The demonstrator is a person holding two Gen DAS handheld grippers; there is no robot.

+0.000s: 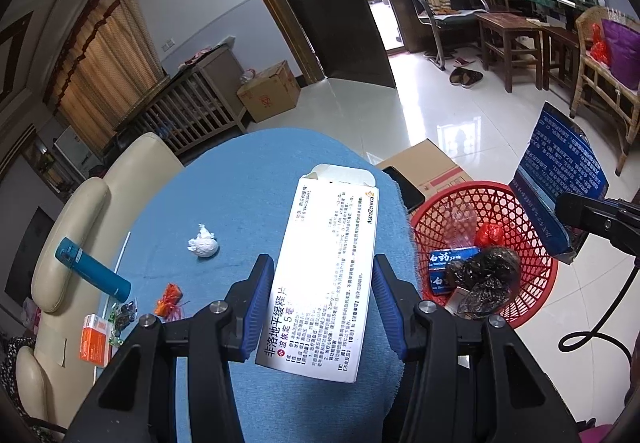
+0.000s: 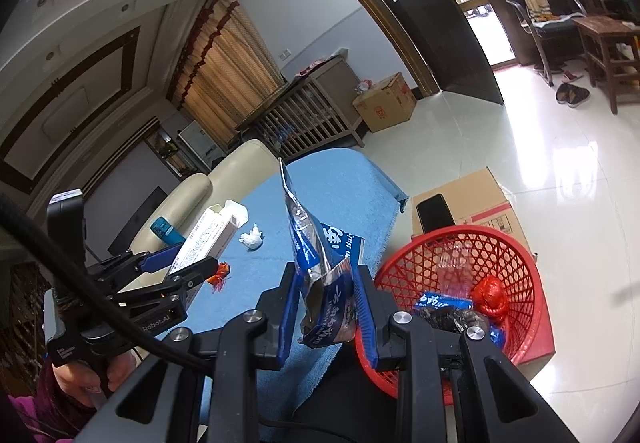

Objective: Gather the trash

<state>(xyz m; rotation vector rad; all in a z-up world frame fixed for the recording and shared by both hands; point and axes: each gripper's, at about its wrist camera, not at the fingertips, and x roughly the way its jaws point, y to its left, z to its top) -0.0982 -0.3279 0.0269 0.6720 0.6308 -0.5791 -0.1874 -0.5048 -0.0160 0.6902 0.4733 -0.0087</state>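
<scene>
The white medicine box point(image 1: 324, 275) reads "AstraZeneca" and "非洛地平缓释片"; the left gripper point(image 2: 176, 267) body reads, seemingly, "Robot.AI".

My table point(image 1: 248, 171) wears a blue cloth. On it, near the middle, sits a tissue ball point(image 1: 203, 243) — toward me from that lies an orange wrapper point(image 1: 170, 301), and further out, a teal bottle point(image 1: 93, 269).
</scene>
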